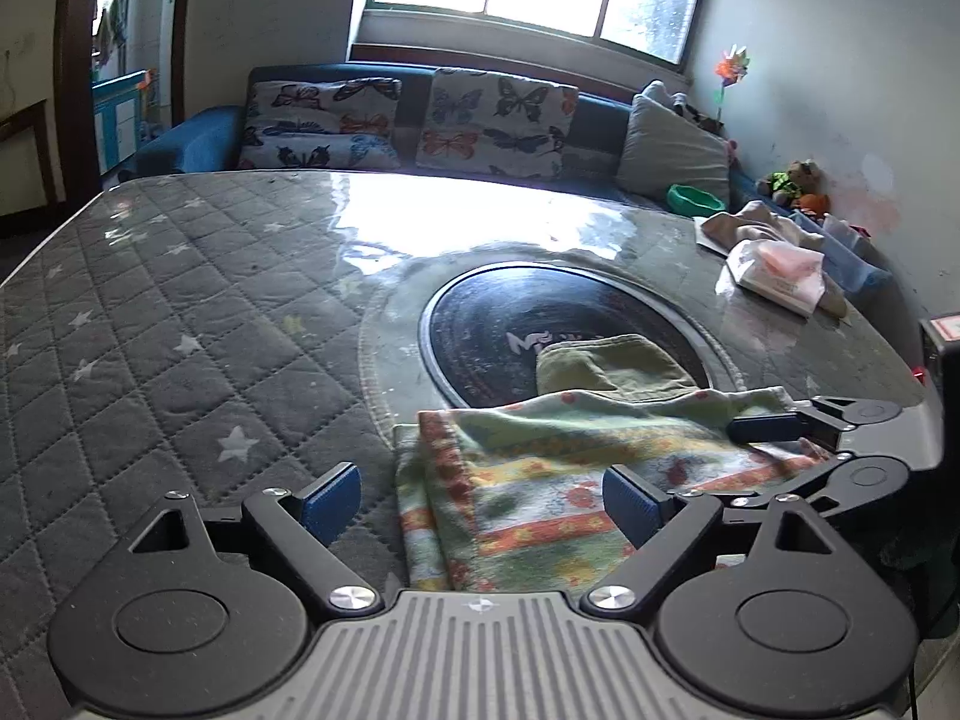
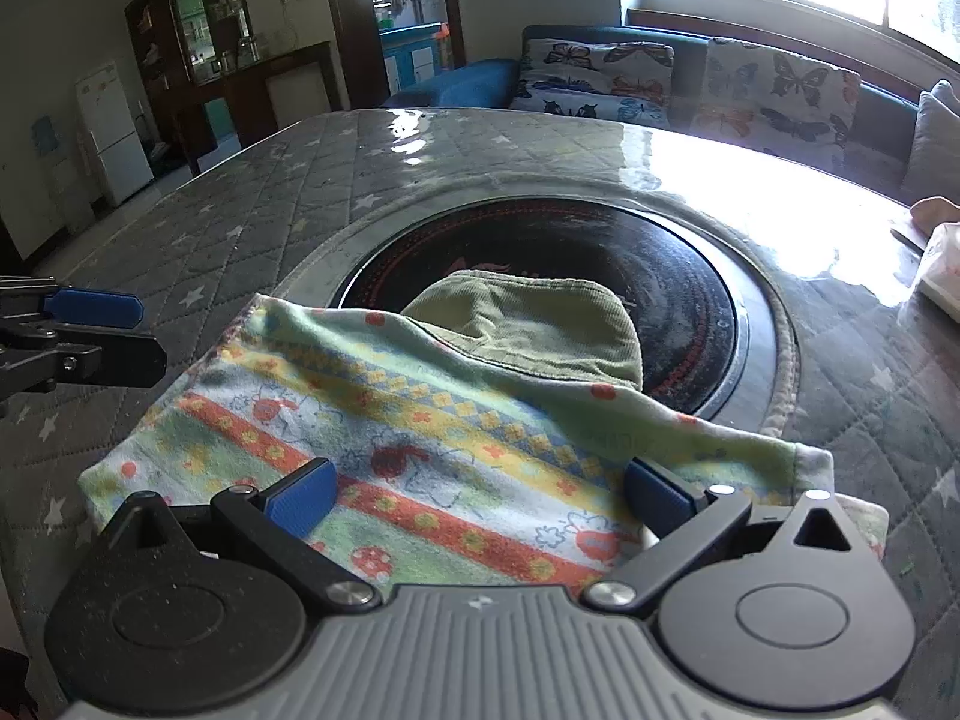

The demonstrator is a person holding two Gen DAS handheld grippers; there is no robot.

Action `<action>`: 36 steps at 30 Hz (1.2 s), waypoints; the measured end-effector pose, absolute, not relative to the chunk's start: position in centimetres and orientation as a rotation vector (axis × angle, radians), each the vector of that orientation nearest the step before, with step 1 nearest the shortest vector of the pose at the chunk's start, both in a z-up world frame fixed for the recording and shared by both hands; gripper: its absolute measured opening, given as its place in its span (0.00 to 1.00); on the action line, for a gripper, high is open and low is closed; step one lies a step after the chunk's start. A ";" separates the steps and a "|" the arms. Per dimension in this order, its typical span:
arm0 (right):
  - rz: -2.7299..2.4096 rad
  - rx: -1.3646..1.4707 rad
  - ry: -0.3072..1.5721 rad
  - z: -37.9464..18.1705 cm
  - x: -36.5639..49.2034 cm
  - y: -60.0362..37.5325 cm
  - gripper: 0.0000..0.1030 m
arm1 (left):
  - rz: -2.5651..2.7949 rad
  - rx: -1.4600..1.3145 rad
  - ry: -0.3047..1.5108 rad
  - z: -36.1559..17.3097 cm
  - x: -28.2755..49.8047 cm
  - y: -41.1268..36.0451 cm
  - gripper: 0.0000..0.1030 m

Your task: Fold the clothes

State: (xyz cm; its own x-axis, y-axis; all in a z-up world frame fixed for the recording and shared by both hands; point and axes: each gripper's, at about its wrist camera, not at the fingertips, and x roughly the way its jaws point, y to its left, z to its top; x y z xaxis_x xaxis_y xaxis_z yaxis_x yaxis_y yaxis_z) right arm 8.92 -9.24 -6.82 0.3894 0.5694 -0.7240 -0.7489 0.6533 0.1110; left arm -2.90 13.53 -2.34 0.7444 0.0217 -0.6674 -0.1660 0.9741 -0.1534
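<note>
The patterned cloth [image 2: 420,450] lies folded on the quilted surface [image 1: 150,330], long axis running sideways across the front of the right hand-held gripper [image 2: 480,501], whose jaws are spread wide just over it. The left hand-held gripper [image 1: 483,495] is spread too, over the cloth's left end. An olive garment [image 2: 540,324] sits just beyond. The white lettering on the black round plate [image 1: 480,318] is partly covered and unreadable.
</note>
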 end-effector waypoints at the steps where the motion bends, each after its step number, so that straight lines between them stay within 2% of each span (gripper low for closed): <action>1: 0.852 -0.250 0.808 -6.7 8.7 -9.2 0.96 | 0.112 -0.208 0.732 -2.4 -2.9 13.6 0.89; 6: 0.872 -0.259 0.783 -5.8 7.4 -9.2 0.87 | 0.134 -0.214 0.761 -2.8 -2.8 13.7 0.89; 12: 0.920 -0.320 0.706 -4.5 4.6 -8.8 0.84 | 0.149 -0.216 0.779 -3.2 -3.0 13.6 0.90; 20: 1.021 -0.379 0.647 -3.8 0.5 -7.6 0.83 | 0.164 -0.228 0.797 -3.5 -3.5 13.5 0.97; 25: 1.065 -0.430 0.630 -4.2 -1.7 -6.8 0.76 | 0.172 -0.237 0.808 -3.8 -3.9 13.5 1.00; 28: 1.096 -0.465 0.616 -4.2 -2.6 -6.3 0.68 | 0.182 -0.247 0.814 -3.9 -4.1 13.7 1.00; 36: 1.150 -0.521 0.590 -4.5 -4.6 -4.4 0.60 | 0.220 -0.264 0.824 -4.0 -4.4 14.6 1.00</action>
State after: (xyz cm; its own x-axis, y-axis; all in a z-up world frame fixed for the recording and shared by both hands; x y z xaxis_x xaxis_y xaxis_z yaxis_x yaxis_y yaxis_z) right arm -4.62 -4.42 -4.45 0.2918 0.6816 -0.6711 -0.9425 0.3243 -0.0804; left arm -4.41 14.56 -4.05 0.6599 0.0898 -0.7460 -0.2934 0.9448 -0.1457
